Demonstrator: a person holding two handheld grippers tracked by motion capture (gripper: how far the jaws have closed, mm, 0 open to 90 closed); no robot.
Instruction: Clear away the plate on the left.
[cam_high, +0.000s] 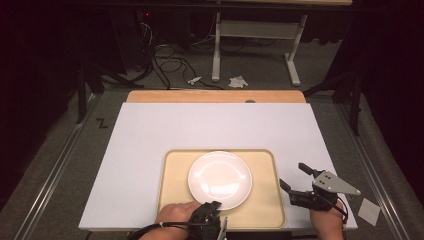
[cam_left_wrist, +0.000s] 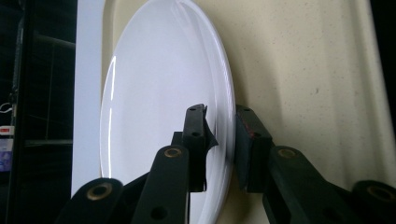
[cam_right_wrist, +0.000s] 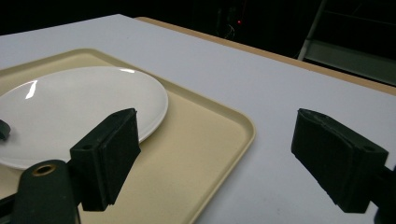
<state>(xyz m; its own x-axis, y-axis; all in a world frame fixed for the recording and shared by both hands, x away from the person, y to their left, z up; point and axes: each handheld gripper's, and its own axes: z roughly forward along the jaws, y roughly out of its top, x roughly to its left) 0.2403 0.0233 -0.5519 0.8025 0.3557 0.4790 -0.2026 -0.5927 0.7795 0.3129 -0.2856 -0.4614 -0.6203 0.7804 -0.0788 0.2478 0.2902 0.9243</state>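
A round white plate (cam_high: 220, 179) lies on a beige tray (cam_high: 172, 200) near the table's front edge. My left gripper (cam_high: 212, 206) sits at the plate's near rim, with a hand behind it. In the left gripper view its jaws (cam_left_wrist: 219, 112) straddle the rim of the plate (cam_left_wrist: 159, 93), one pad over the top face and one on the tray (cam_left_wrist: 303, 93) side, with a thin gap showing, so it is open. My right gripper (cam_high: 292, 175) hovers over the white table right of the tray, jaws wide open and empty (cam_right_wrist: 217, 116), with the plate (cam_right_wrist: 79, 102) and tray (cam_right_wrist: 201, 135) to its left.
The tray rests on a white board (cam_high: 215, 125) that covers a wooden table, whose far edge (cam_high: 215, 96) shows. A white paper square (cam_high: 369, 211) lies on the floor at the right. Cables and a desk frame (cam_high: 255, 30) stand beyond the table.
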